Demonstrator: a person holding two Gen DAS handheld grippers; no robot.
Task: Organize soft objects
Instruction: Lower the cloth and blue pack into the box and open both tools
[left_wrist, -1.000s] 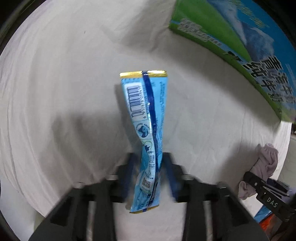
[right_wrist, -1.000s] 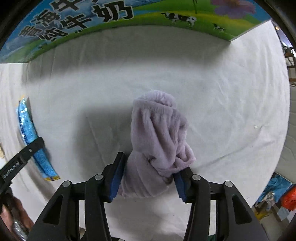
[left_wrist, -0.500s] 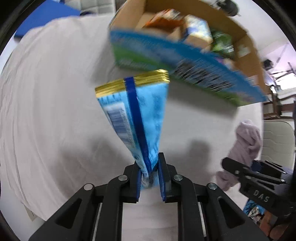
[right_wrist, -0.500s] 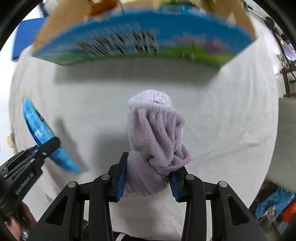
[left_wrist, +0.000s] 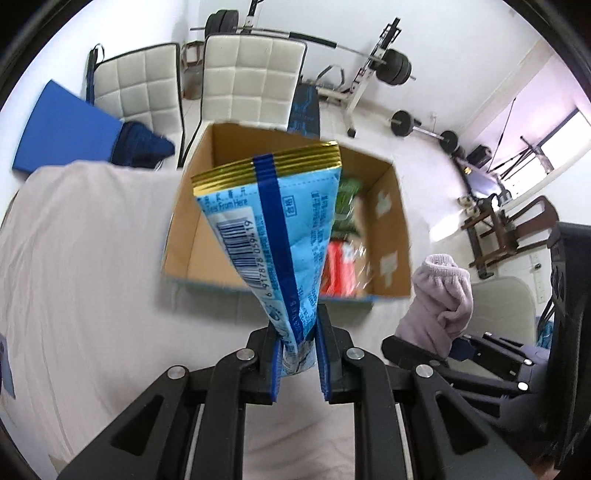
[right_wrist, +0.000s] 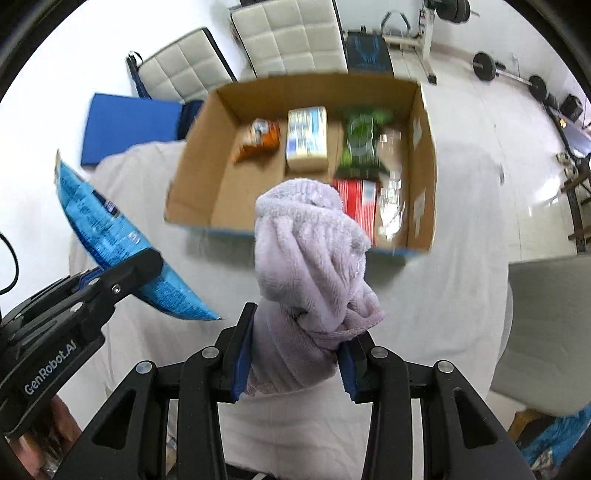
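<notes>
In the left wrist view, our left gripper (left_wrist: 298, 360) is clamped narrow on the bottom end of a blue snack packet (left_wrist: 275, 229), which stands up toward 12 o'clock with its gold-sealed edge on top. Behind it, the open cardboard box (left_wrist: 388, 236) sits on the white-covered table (left_wrist: 81, 258), with green and red packs visible inside. At 3 o'clock we see the lilac fleece cloth (left_wrist: 439, 295) held by our other tool.

In the right wrist view, our right gripper (right_wrist: 293, 363) is closed around the bundled lilac fleece cloth (right_wrist: 314, 269), which rises in front of the cardboard box (right_wrist: 199, 173). The blue snack packet (right_wrist: 110, 236) appears at 9 o'clock, pinched in the left gripper (right_wrist: 122, 273).

We judge that both items are lifted and being carried toward the box. The next move calls for bringing each one over the opening, probably into the free floor at the box's 9 o'clock side, then releasing.
</notes>
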